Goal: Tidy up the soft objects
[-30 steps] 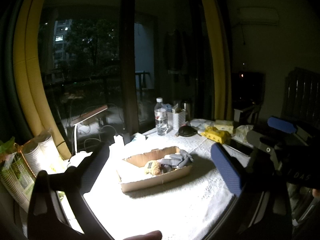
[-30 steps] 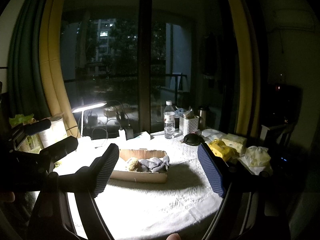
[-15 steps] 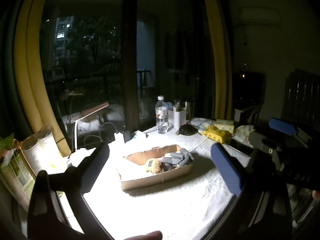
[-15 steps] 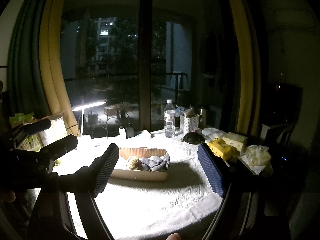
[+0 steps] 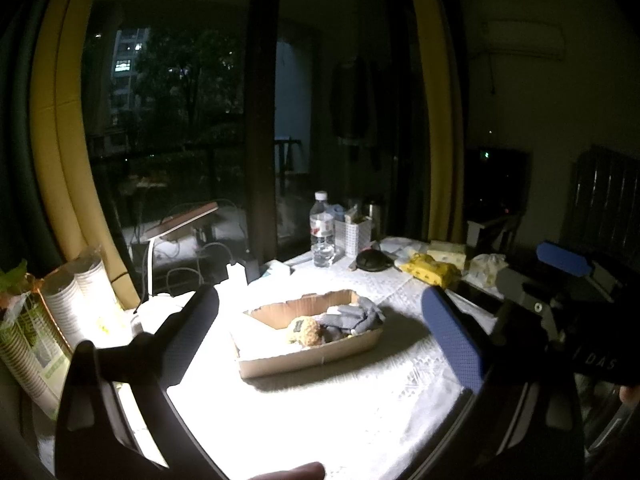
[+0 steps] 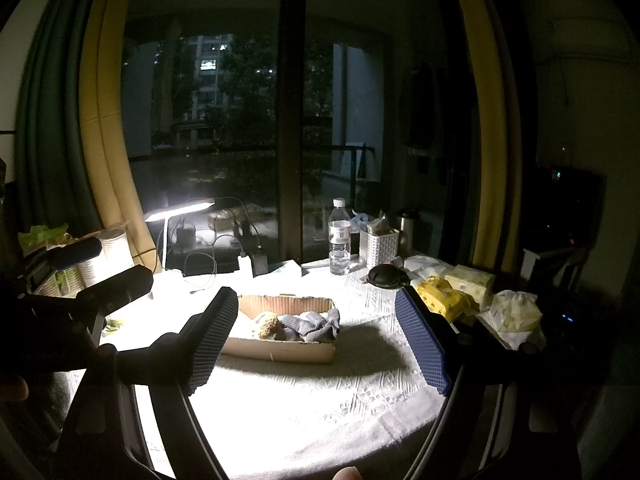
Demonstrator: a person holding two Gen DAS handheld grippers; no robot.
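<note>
A shallow cardboard box [image 5: 312,356] [image 6: 280,350] rests mid-table on the white cloth. Inside lie a tan fuzzy toy [image 5: 304,330] [image 6: 267,324] and crumpled grey cloth [image 5: 352,318] [image 6: 314,324]. My left gripper [image 5: 320,336] is open, held back from the box with nothing between its fingers. My right gripper [image 6: 316,340] is open too, also short of the box and empty. In the left wrist view the right gripper's dark body [image 5: 560,312] shows at the right. In the right wrist view the left gripper's body [image 6: 80,292] shows at the left.
A lit desk lamp [image 6: 180,210], cables and a charger stand at the back left. A water bottle [image 5: 322,232], white basket [image 6: 378,246], black round object [image 6: 384,276], yellow packet [image 5: 434,270] and tissue packs crowd the back right. Stacked paper cups [image 5: 76,300] stand left.
Both views have shifted only slightly; the box and its contents lie as before. Both grippers have stayed open and empty.
</note>
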